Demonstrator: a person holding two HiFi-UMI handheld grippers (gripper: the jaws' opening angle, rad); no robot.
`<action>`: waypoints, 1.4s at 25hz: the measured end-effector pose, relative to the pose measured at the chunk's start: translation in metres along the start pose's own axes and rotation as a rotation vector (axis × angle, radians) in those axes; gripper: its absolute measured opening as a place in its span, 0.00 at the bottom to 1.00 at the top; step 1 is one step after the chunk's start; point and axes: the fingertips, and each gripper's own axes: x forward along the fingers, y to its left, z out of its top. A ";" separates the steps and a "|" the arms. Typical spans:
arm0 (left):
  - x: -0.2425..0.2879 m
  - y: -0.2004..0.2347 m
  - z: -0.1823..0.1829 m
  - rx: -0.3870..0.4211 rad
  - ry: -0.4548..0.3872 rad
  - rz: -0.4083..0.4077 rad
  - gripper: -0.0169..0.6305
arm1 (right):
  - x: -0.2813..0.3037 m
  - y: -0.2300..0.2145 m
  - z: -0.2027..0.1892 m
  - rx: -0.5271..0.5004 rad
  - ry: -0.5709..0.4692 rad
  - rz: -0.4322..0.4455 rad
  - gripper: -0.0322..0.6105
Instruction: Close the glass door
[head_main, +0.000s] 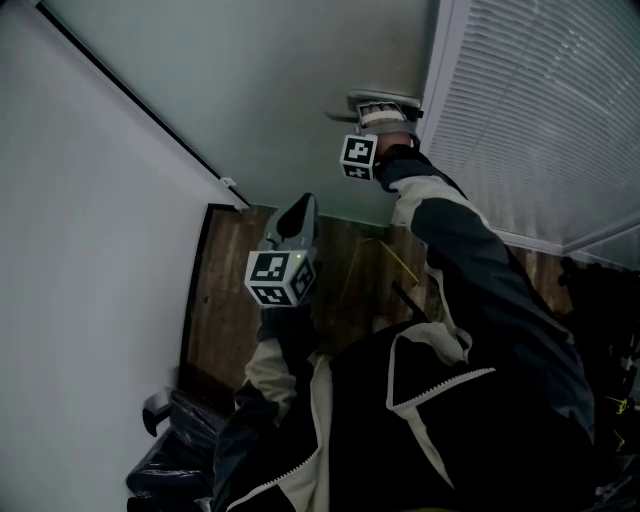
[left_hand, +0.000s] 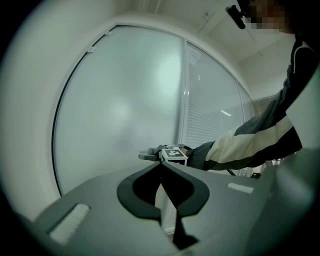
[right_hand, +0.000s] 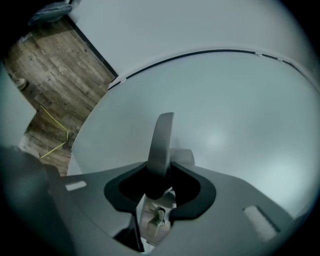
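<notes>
Frosted glass door (head_main: 250, 90): fills the upper middle of the head view, its dark edge running beside a white wall (head_main: 80, 260) on the left. Slatted blinds (head_main: 540, 110): cover the pane to the right of the door. Wooden floor (head_main: 225, 310): visible below the door. Jacket sleeve (head_main: 480, 270): the person's right arm, stretched out to the door. Right gripper (head_main: 378, 118): at the door's right edge, its jaws clamped from both sides on the grey lever handle (right_hand: 162, 135), which stands up between them against the glass. Left gripper (head_main: 303, 212): held lower and apart from the door, pointing towards it, jaws together with nothing between them. Yellow cable (head_main: 395, 255): lies on the floor below the handle.
</notes>
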 end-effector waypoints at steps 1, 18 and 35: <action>0.000 0.002 -0.002 0.000 0.005 0.006 0.03 | 0.006 -0.002 -0.002 -0.002 0.007 -0.001 0.22; -0.009 0.028 -0.012 -0.030 0.028 0.066 0.03 | 0.043 -0.018 -0.010 0.016 0.024 -0.008 0.21; -0.041 0.085 0.006 -0.025 -0.016 0.156 0.03 | -0.040 -0.017 0.016 0.647 -0.238 0.115 0.21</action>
